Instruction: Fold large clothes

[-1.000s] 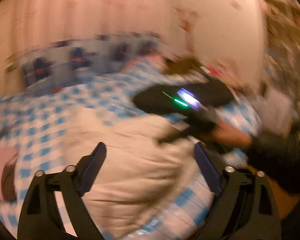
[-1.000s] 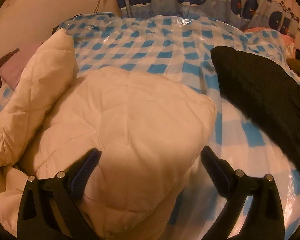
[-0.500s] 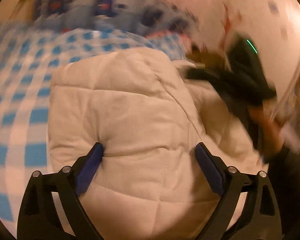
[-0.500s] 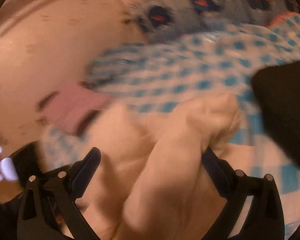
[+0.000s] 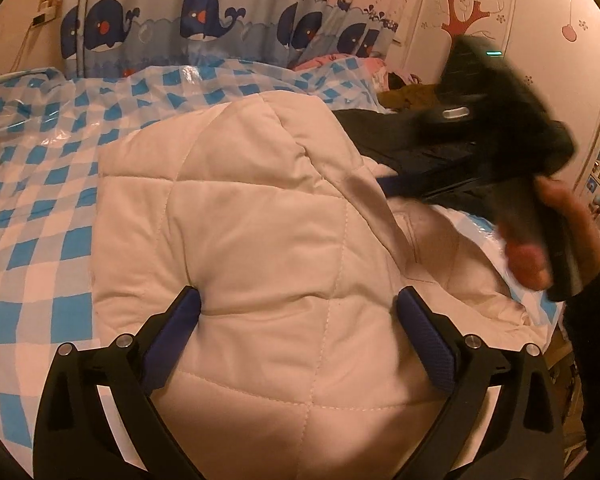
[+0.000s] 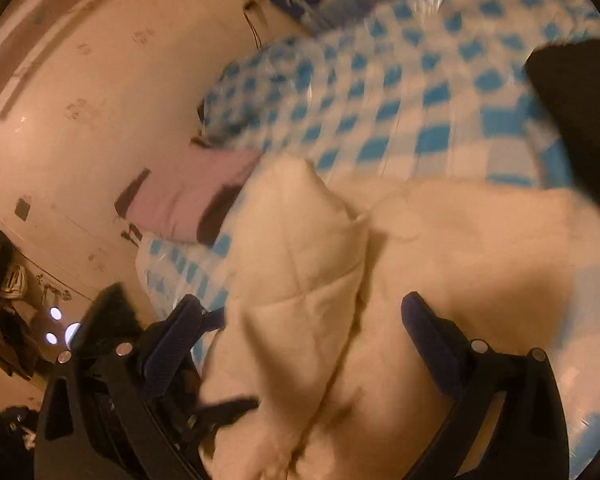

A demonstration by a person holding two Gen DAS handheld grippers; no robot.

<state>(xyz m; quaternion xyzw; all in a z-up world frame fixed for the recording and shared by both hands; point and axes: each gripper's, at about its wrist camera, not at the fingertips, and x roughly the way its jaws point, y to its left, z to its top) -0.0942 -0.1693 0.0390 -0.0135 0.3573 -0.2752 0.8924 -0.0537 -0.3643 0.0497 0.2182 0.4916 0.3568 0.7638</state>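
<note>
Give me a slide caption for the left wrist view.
Left gripper open over a folded cream quilted coat on a blue-checked bed cover.

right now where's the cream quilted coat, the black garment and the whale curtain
cream quilted coat (image 5: 260, 240), left wrist view, middle of its folded top
black garment (image 6: 580, 100), right wrist view, its near edge
whale curtain (image 5: 204, 20), left wrist view, a whale

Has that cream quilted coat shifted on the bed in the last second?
Yes. The coat has been folded over itself: its spread sleeve no longer reaches toward the pink pillow, leaving more checked cover bare.
</note>
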